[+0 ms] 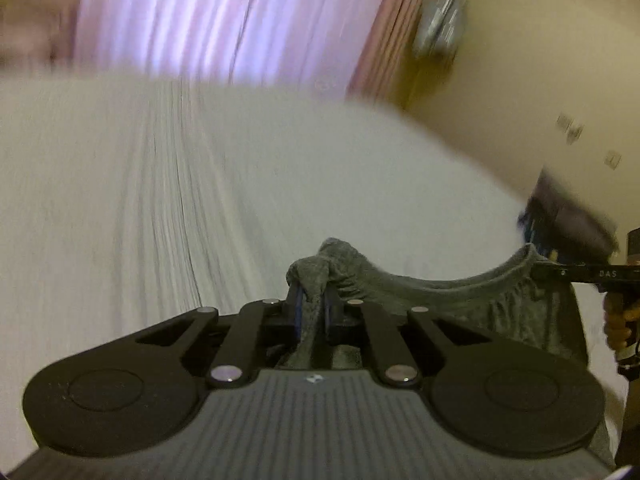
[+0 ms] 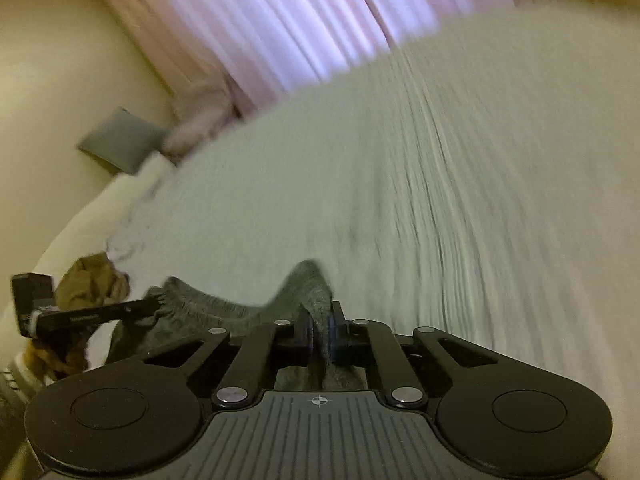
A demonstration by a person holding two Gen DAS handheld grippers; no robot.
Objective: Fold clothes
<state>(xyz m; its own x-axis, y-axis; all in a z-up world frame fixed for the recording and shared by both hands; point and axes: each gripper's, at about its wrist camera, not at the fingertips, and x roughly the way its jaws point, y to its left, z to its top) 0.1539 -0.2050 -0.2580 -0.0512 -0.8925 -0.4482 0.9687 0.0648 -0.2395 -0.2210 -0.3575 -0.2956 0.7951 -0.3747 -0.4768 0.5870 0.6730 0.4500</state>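
Jaws of both grippers, left gripper (image 1: 311, 307) and right gripper (image 2: 320, 330), each clamp one grey garment (image 1: 460, 300).

Counting here: one grey garment (image 1: 420, 292) hanging over white bed (image 1: 200, 200), two grippers, left (image 1: 312, 304), right (image 2: 320, 328), gripping it; one grey pillow (image 2: 120, 146) sitting beyond bed.

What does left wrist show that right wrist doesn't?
Left wrist only: the right tool from the side and a wall-mounted grey object, too blurred to identify.

Right wrist only: the left tool from the side, a grey cushion and a brown crumpled garment.

Both: each tool shut on the grey garment, hanging between them over the white bed, with pink curtains behind.
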